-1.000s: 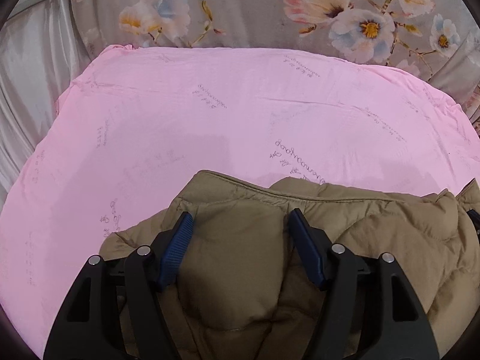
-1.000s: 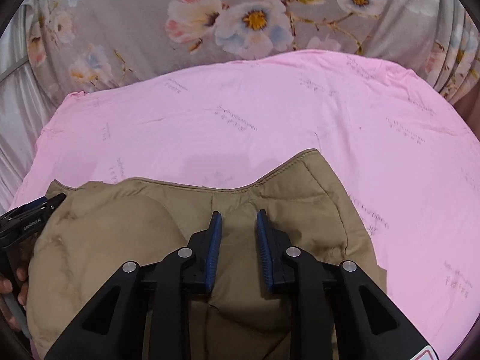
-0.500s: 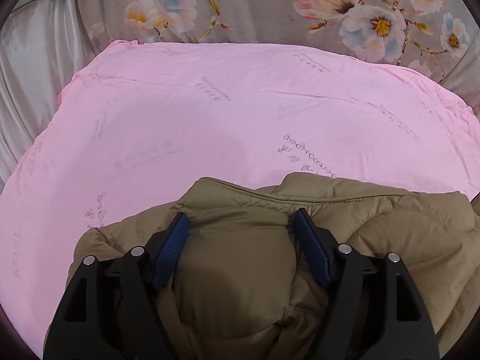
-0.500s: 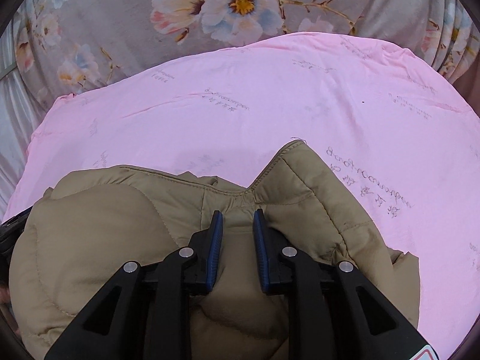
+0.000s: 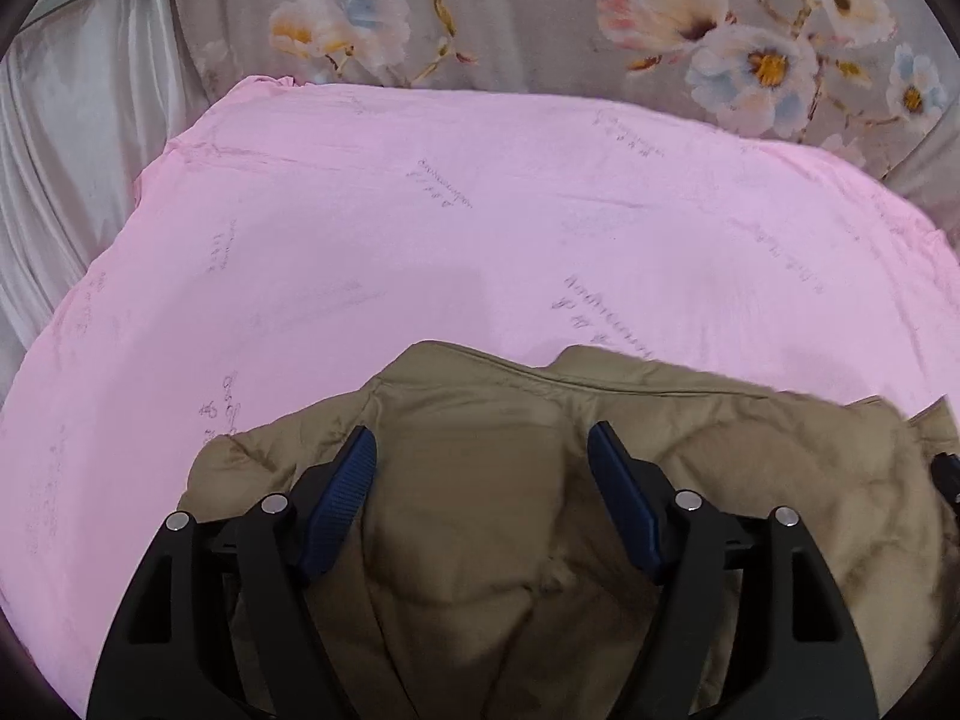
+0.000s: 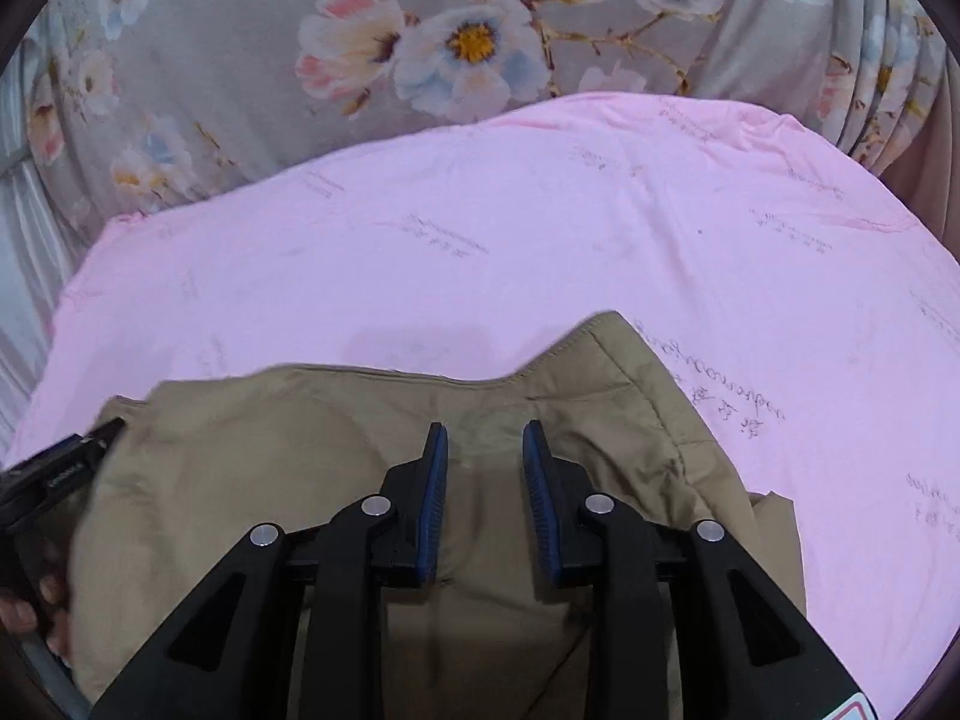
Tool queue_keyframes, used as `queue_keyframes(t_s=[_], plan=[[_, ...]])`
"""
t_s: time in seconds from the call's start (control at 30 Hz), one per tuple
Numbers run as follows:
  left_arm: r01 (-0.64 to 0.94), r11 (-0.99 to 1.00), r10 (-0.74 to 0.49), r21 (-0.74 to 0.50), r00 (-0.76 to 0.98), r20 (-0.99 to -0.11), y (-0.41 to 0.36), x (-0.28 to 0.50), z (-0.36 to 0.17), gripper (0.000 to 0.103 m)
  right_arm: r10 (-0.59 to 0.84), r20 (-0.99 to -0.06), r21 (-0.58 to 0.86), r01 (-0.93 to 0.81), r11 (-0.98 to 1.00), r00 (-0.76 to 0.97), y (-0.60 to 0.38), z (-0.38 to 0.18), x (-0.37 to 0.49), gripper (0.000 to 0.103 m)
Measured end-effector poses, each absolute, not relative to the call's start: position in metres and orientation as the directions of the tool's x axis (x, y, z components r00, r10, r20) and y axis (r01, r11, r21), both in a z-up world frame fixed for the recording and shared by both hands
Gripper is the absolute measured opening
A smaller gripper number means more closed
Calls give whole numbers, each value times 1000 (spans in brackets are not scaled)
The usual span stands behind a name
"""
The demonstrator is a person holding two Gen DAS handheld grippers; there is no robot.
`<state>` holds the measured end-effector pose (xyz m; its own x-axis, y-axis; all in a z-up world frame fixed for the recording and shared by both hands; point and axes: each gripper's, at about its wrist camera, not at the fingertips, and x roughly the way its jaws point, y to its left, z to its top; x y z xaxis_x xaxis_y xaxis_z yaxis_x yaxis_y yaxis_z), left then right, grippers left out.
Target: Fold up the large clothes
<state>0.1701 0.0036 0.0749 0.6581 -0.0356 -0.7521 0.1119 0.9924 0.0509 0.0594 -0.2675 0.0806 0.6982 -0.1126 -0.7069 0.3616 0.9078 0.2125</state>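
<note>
Surface: pink sheet (image 5: 480, 228), smooth knit with faint grey script print, spread flat over what looks like a bed.
Room: floral grey fabric (image 6: 252, 60) at 12 o'clock; pale satin drape (image 5: 66, 138) at 9 o'clock in the left view.
Garment: tan padded jacket (image 5: 480, 480), quilted, puffy, matte, stitched edge; lies on the sheet at 6 o'clock in both views.
Left tool (image 5: 480, 456): jaws wide, a bulge of padding between the ribbed blue pads; whether they press it, cannot tell.
Right tool (image 6: 485, 450): jaws narrow, just been opening; jacket fabric beneath the gap, pads clear of it.
</note>
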Motion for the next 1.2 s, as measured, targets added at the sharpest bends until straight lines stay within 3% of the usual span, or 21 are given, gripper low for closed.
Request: queue_keyframes(t_s=[0.17,0.47,1.2], plan=[[151,988,-79,36,690,-719,-26,141,104,72,-69,-626,216,259,941,776,-218,122,54,27],[134,990,-54,43,644,-763,-40,144,61,75,-4,-688,232,225,946,726,-194,80,74,27],[95,986,35,135,681,-732,-53,149,35,78,-23,-716,210,246,946,698,-193,50,89,24]])
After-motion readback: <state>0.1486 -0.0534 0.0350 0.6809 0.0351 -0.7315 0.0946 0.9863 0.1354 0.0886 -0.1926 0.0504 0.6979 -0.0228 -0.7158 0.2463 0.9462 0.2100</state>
